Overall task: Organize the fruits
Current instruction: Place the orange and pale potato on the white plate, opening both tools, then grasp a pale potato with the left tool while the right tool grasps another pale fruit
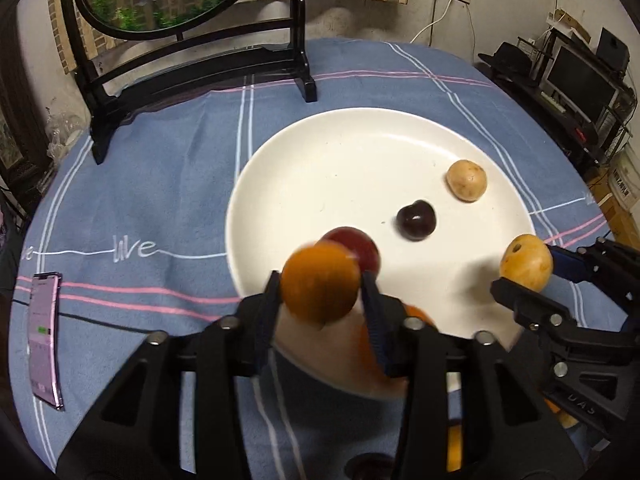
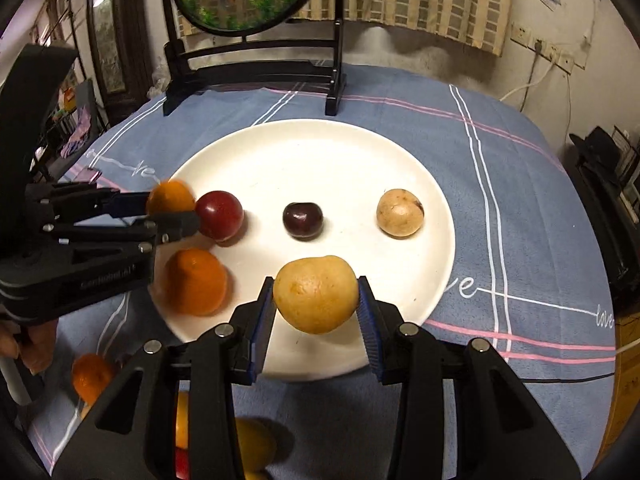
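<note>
Holding a yellow fruit point(image 2: 316, 294) tight between its blue pads, the right gripper point(image 2: 317, 300) hangs over the near edge of the white plate point(image 2: 304, 160). The left gripper point(image 1: 320, 280) is over the left edge of the plate. Its fingers are spread about as wide as a small orange point(image 1: 318, 286), which looks blurry and loose between them. On the plate, a red fruit point(image 2: 219, 215), a dark cherry point(image 2: 303, 220) and a pale fruit point(image 2: 400, 213) sit in a row across the middle. Another orange point(image 2: 196, 282) lies on the plate's near left side. The plate rests on a blue cloth point(image 2: 500, 200) on the tabletop.
</note>
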